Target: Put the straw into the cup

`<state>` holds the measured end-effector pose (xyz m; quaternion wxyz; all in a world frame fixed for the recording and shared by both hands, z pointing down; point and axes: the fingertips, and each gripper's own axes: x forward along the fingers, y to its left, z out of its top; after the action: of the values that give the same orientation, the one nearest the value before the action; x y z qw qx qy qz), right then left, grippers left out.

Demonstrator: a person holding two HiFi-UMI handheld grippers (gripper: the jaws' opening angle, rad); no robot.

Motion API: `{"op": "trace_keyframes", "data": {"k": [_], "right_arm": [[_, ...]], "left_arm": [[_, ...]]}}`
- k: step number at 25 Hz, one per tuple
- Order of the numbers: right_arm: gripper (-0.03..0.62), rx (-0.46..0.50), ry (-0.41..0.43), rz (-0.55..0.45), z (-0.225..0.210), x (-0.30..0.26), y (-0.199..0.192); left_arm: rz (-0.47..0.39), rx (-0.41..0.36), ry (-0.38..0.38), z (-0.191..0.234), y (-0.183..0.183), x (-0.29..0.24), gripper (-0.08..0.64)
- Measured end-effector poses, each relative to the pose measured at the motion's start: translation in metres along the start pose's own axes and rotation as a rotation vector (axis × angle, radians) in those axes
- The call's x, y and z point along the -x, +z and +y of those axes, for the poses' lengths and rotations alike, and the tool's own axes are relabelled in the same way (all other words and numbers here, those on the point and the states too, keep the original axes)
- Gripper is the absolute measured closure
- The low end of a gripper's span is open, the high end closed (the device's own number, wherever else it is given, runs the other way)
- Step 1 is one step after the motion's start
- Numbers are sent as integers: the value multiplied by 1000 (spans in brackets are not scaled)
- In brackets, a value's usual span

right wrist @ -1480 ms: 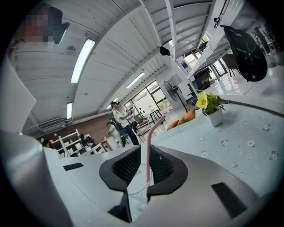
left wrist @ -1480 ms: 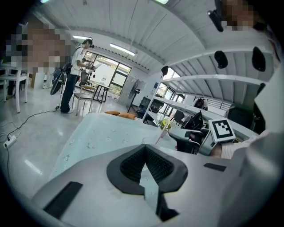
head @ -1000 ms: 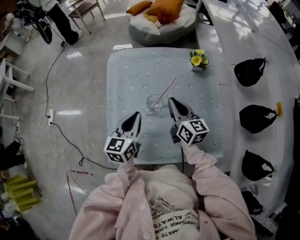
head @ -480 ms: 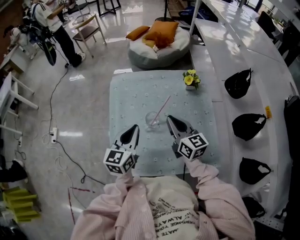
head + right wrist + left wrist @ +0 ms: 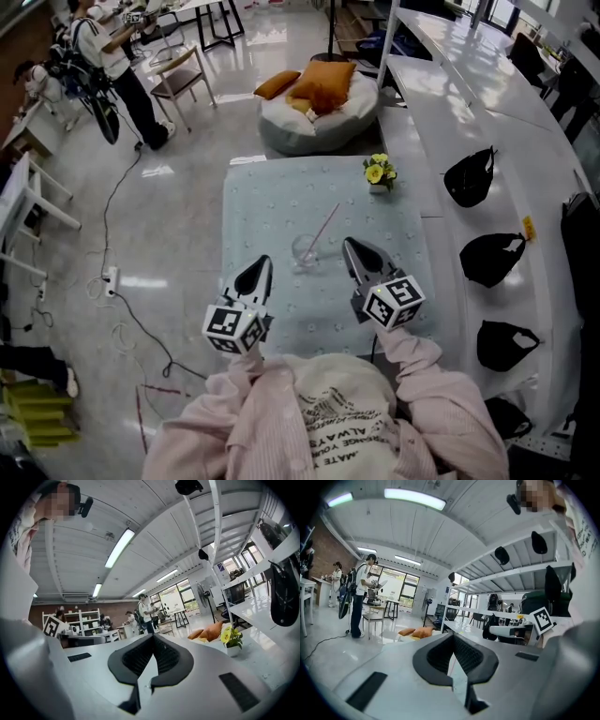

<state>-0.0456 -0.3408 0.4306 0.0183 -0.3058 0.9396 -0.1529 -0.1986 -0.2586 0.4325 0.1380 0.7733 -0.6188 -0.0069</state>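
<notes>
Holds the left tongs [image 5: 255, 277] [image 5: 453, 639] above the near left part of the pale blue patterned tabletop [image 5: 253, 202], pressed fully together with nothing between the pads. Holds the right tongs [image 5: 359, 258] [image 5: 153, 638] alongside over the near right part, likewise closed tight on nothing. Points both away from the body, roughly level. Finds the clear cup [image 5: 306, 251] standing upright about mid-tabletop, between the two sets of tongs and just beyond their tips, touched by neither. Finds the pink straw [image 5: 325, 223] already in the cup, lower end down inside, upper end leaning out over the rim toward the far right. Shows a small pot of yellow flowers [image 5: 377, 172] at the far right corner of the tabletop, well apart from the cup. Beyond the far edge, a grey beanbag [image 5: 300, 127] with orange cushions [image 5: 323, 84] on the floor. To the right, a white counter [image 5: 441, 103] bearing three black bags [image 5: 469, 178]. At far left, a standing person [image 5: 117, 56] near a chair [image 5: 178, 80].
</notes>
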Motion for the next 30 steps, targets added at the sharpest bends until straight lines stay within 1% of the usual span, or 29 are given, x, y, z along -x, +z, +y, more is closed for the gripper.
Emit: {"op": "trace_keyframes", "data": {"k": [6, 11, 22, 30], "right_arm": [[592, 12, 2, -25, 0, 4, 11], [592, 41, -28, -38, -4, 5, 17], [592, 30, -50, -55, -16, 7, 18], [592, 38, -56, -41, -19, 5, 14]], "left_arm": [[-28, -13, 19, 3, 9, 2, 560], [-36, -22, 32, 6, 13, 3, 560], [-12, -28, 61, 9, 6, -4, 560], [4, -14, 98, 18, 1, -6, 560]]}}
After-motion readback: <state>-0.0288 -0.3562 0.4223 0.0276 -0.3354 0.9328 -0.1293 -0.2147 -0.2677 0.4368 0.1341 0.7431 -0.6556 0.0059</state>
